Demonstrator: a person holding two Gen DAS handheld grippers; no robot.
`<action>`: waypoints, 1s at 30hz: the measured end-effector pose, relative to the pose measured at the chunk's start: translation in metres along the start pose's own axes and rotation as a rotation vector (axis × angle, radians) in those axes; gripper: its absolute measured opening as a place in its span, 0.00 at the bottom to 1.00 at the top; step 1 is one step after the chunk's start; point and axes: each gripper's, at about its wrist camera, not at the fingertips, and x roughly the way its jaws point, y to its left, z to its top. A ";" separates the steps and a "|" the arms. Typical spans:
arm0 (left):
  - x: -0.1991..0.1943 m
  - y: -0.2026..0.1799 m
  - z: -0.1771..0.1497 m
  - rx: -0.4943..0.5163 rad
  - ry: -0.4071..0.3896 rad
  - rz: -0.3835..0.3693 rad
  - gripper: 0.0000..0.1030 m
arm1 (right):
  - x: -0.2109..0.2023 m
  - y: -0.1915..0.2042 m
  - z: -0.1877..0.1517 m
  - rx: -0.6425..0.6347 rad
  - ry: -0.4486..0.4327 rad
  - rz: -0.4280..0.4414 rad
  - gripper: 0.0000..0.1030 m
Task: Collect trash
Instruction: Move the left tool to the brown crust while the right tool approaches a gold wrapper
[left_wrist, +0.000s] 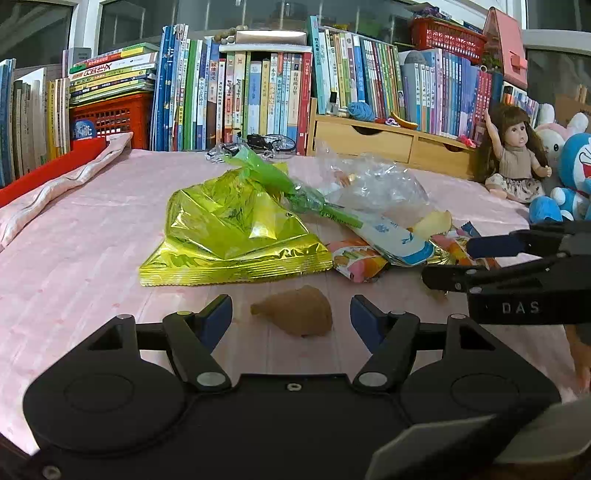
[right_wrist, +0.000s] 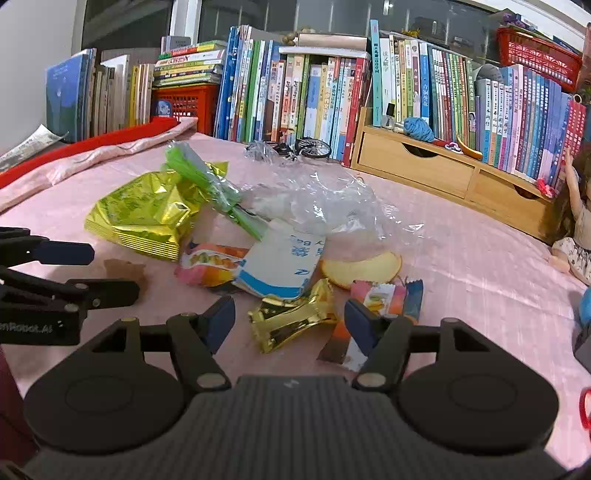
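From the left wrist, the left gripper (left_wrist: 291, 314) stands with its jaws apart around a crumpled brown scrap (left_wrist: 295, 314) on the pink cloth (left_wrist: 92, 251), and neither pad touches it. I judge the step is picking up this scrap: lower until the pads straddle its thick middle, then close squarely, since its tapered end could slip out. Beyond it lie a shiny yellow-green bag (left_wrist: 229, 229), a green plastic wrapper (left_wrist: 284, 184) and a clear plastic bag (left_wrist: 376, 184). The right gripper (left_wrist: 447, 262) enters from the right, jaws apart.

From the right wrist, the right gripper (right_wrist: 290, 321) has its jaws apart around a crumpled gold wrapper (right_wrist: 291, 321), not pressing it. A colourful wrapper (right_wrist: 388, 299) lies just beside the right pad, so closing should avoid catching both. Behind are a white and blue packet (right_wrist: 280, 266), an orange snack packet (right_wrist: 207, 267) and a pale peel (right_wrist: 362, 269).

The cloth covers a table backed by rows of books (right_wrist: 314, 88), a red basket (right_wrist: 184, 103) and a wooden drawer unit (right_wrist: 443, 173); a doll (left_wrist: 517, 155) sits at the right edge.
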 end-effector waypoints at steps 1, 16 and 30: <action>0.001 0.000 0.000 -0.001 0.001 -0.002 0.65 | 0.003 0.000 0.000 -0.005 0.005 0.006 0.75; 0.012 0.000 -0.003 -0.002 0.028 0.008 0.46 | 0.030 -0.004 0.000 -0.027 0.041 0.014 0.75; 0.000 -0.004 -0.006 0.009 0.003 -0.007 0.23 | 0.016 -0.001 -0.008 -0.012 0.036 0.014 0.51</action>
